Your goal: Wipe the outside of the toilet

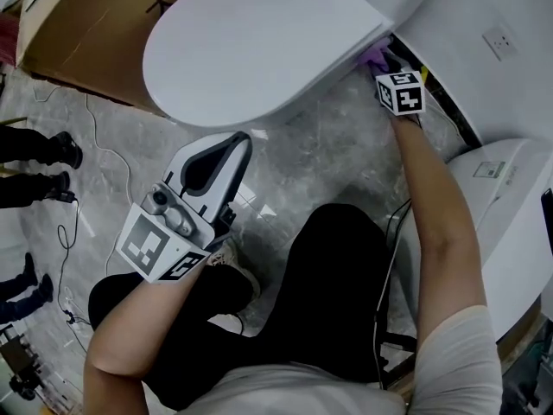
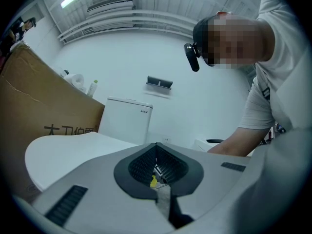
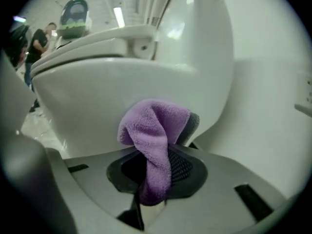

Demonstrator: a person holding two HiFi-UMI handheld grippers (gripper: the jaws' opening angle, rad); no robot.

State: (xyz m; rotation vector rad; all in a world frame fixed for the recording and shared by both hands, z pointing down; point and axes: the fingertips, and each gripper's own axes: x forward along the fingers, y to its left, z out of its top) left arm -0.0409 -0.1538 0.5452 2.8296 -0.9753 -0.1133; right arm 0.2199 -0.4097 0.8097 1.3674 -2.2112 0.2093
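Observation:
The white toilet [image 1: 259, 50] fills the top of the head view with its lid down. My right gripper [image 1: 386, 66] reaches under the bowl's right rear side, shut on a purple cloth [image 1: 375, 57]. In the right gripper view the cloth [image 3: 153, 130] bulges out of the jaws of the right gripper [image 3: 163, 128] and presses against the outer wall of the toilet bowl [image 3: 97, 96]. My left gripper [image 1: 235, 145] hangs in front of the bowl above the knees, shut and empty. The left gripper [image 2: 156, 146] points over the lid [image 2: 73, 150] toward the tank [image 2: 127, 118].
A cardboard box [image 1: 78, 24] stands left of the toilet. Thin cables [image 1: 95, 154] trail over the marble floor, and bystanders' shoes [image 1: 52, 154] stand at the left edge. Another white fixture [image 1: 510, 206] sits close on the right, and a wall socket [image 1: 499, 43] is behind it.

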